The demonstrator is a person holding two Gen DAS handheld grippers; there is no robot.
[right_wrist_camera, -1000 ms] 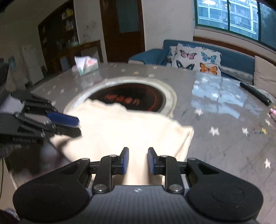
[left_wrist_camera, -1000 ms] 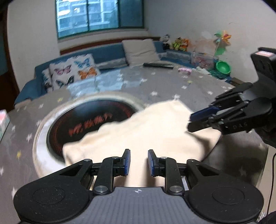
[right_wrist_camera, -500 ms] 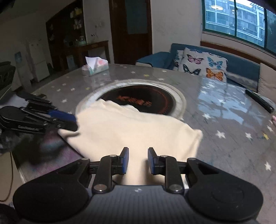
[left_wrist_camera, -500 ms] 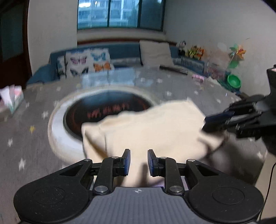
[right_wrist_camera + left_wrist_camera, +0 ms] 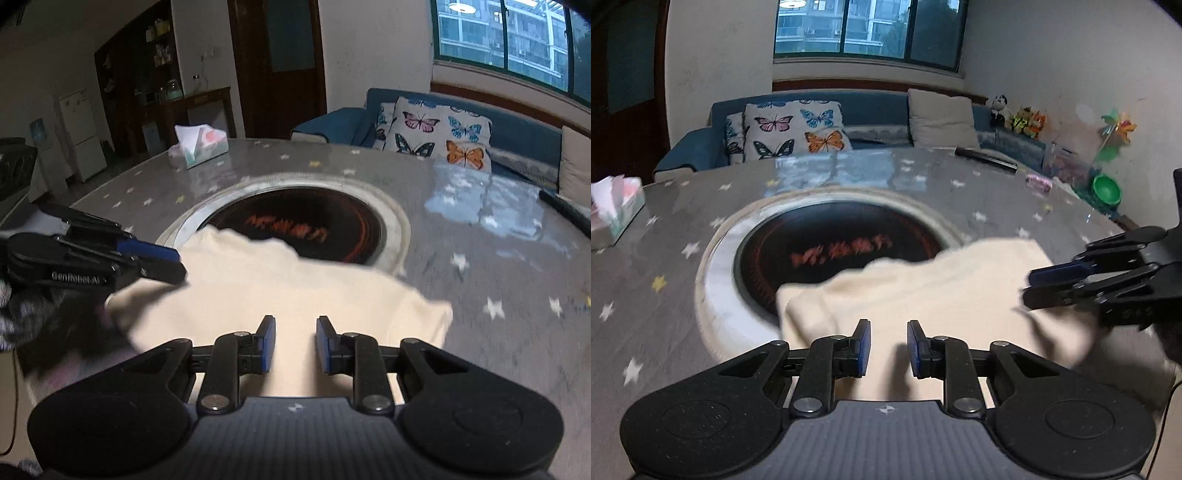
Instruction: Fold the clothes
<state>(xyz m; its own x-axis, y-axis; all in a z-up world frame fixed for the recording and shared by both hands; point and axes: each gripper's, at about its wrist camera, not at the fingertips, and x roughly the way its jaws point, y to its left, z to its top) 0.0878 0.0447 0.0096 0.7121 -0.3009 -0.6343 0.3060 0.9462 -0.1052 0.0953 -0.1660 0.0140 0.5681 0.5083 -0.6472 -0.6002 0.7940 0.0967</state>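
cream garment (image 5: 923, 295) sits spread on the starry bench (image 5: 665, 266), half over the round cooktop (image 5: 834, 251), probably for folding room. left tongs (image 5: 888, 349) and right tongs (image 5: 295, 345) both gape, holding nothing.

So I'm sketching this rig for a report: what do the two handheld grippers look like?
Both match. The left gripper and right gripper are matte black linkage frames with round side discs, silver pivot screws and a ribbed grey body bearing a small compass-like mark. The finger pads are blue. White "GenRobot.AI" lettering marks the left gripper's side; a thin dark cable trails nearby.
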